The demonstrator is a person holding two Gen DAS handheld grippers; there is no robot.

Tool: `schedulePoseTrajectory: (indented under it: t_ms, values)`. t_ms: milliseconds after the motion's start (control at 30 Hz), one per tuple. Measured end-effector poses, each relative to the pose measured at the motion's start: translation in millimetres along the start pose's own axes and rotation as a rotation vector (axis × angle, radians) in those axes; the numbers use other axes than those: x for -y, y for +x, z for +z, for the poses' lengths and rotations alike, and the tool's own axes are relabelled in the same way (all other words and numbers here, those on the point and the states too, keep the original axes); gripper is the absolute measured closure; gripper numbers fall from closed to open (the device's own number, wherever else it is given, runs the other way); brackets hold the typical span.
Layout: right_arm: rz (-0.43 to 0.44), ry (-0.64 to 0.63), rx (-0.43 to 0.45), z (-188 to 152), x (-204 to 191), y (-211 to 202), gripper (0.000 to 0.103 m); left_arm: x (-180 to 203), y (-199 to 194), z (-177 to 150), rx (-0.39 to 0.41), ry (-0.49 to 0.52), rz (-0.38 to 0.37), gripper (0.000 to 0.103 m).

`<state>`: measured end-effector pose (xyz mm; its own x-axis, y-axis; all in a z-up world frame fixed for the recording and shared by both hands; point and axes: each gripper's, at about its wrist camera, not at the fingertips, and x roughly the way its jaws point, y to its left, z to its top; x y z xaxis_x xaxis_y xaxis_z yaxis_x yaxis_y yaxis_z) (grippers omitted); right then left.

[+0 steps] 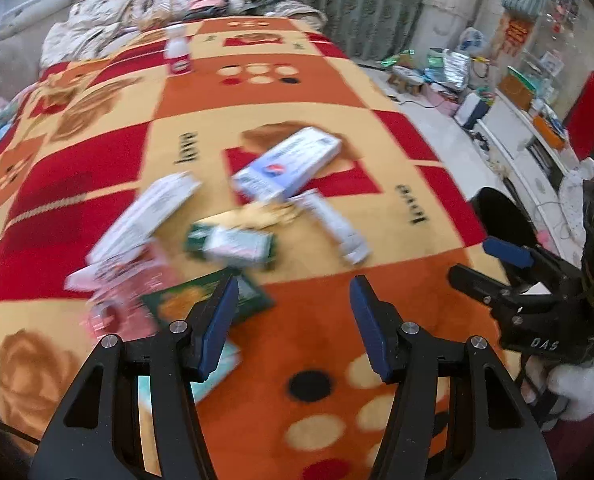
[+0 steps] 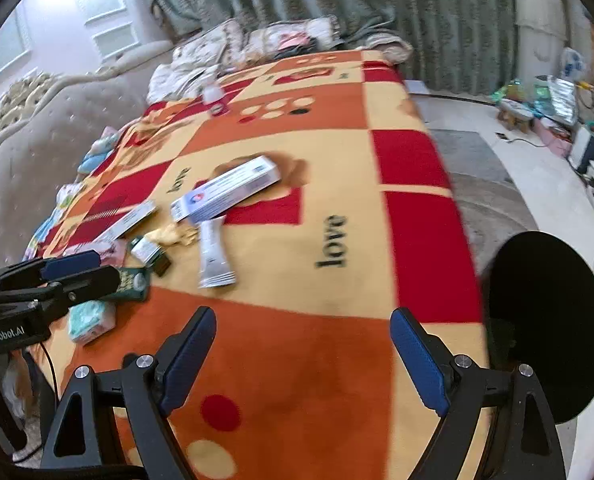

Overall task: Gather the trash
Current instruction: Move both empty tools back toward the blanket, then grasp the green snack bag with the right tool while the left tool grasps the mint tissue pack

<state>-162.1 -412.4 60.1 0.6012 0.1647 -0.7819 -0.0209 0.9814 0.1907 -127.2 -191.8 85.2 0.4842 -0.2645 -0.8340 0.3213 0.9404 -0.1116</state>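
Trash lies on a bed with a red, orange and cream blanket [image 1: 305, 92]: a blue-white box [image 1: 287, 166] [image 2: 227, 192], a white tube [image 1: 333, 226] [image 2: 213, 254], a long white box [image 1: 145, 216] [image 2: 127, 222], a green-white box [image 1: 233, 244] [image 2: 147, 250], a crumpled yellow wrapper [image 1: 265, 212] [image 2: 175, 236], a dark green packet [image 1: 205, 300] [image 2: 131, 280], pink packaging [image 1: 125, 288] and a pale teal pack [image 2: 91, 320]. My left gripper [image 1: 295, 326] is open and empty, just above the dark green packet. My right gripper [image 2: 303, 360] is open and empty over bare blanket. A black bin [image 2: 549, 326] [image 1: 505, 216] stands beside the bed at the right.
A white bottle [image 1: 179, 54] [image 2: 215, 98] stands far up the bed near pillows [image 1: 137, 4]. A padded headboard [image 2: 57, 120] is at the left. The floor to the right holds clutter and a white cabinet [image 1: 513, 132]. Each gripper shows in the other's view: the right one in the left wrist view [image 1: 493, 264], the left one in the right wrist view [image 2: 79, 268].
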Motion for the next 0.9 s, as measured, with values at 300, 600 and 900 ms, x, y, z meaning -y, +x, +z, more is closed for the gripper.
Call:
schedulePoseTrajectory:
  t_ms: [300, 600, 900]
  values:
    - [0.074, -0.064, -0.053, -2, -37, 20, 0.016, -76, -6, -10, 0.004, -0.12, 0.16, 0.046]
    - [0.074, -0.066, -0.057, -4, -39, 17, 0.016, -102, 23, -4, -0.047, -0.188, 0.185, 0.046]
    - [0.071, -0.038, -0.076, -2, -31, 20, 0.016, -26, 31, -12, -0.12, -0.015, -0.053, 0.046]
